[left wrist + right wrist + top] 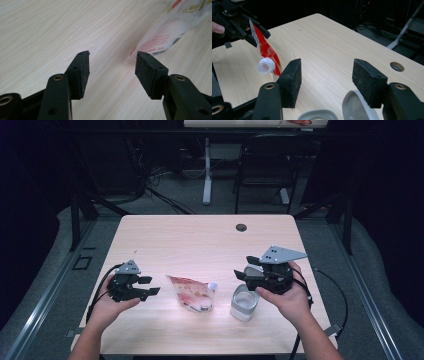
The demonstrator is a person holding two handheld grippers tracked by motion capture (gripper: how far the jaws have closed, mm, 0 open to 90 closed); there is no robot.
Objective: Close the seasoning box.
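A red and white spouted pouch (192,292) lies flat at the middle of the light wood table (200,240). My left gripper (152,285) stands open just left of it, with nothing between its pads. In the left gripper view the pouch's corner (172,30) lies just past the right fingertip (146,62). A clear container (244,302) stands right of the pouch, and my right gripper (245,268) hovers open just above and behind it. In the right gripper view the container's rim (318,115) and a grey lid (357,107) sit below the open jaws, with the pouch (268,53) farther off.
A round cable hole (241,227) sits near the table's far edge. Beyond the table stand a black chair (265,165) and a white desk leg (207,170). Cables trail from both grippers over the front edge.
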